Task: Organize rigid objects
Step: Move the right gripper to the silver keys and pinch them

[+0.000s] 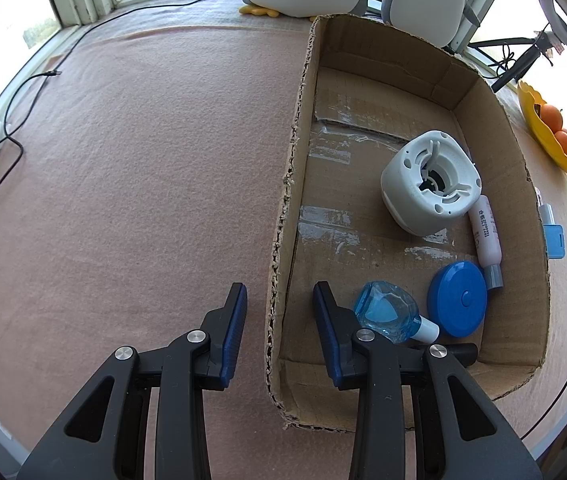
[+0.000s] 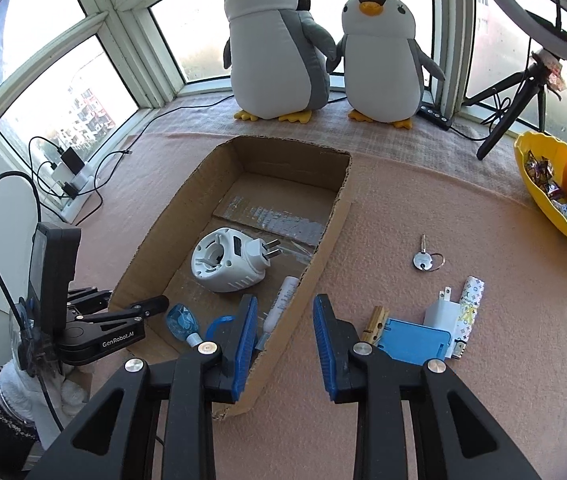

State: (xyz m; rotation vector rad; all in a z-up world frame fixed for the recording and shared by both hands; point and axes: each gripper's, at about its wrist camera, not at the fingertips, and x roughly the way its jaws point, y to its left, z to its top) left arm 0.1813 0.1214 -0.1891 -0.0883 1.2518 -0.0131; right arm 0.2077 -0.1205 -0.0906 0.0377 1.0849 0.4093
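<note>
A cardboard box [image 1: 291, 168] [image 2: 331, 220] lies on the pink cloth. It holds a white plug-in device [image 1: 429, 182] [image 2: 225, 260], a white tube [image 1: 485, 236] [image 2: 281, 302], a blue round lid [image 1: 459, 298] and a clear blue bottle [image 1: 387, 312] [image 2: 181, 320]. My left gripper [image 1: 279, 300] is open and empty, straddling the box's left wall. My right gripper [image 2: 285, 312] is open and empty, straddling the box's right wall. Outside the box lie a clothespin [image 2: 375, 324], a blue case [image 2: 413, 340], a white charger [image 2: 441, 312], a patterned tube [image 2: 469, 308] and a key [image 2: 423, 258].
Two plush penguins [image 2: 279, 40] stand on the sill behind the box. A yellow bowl [image 2: 543, 196] with oranges sits at the right. A small tripod [image 2: 511, 100] stands at the back right. Cables and a power strip [image 2: 71, 172] lie at the left.
</note>
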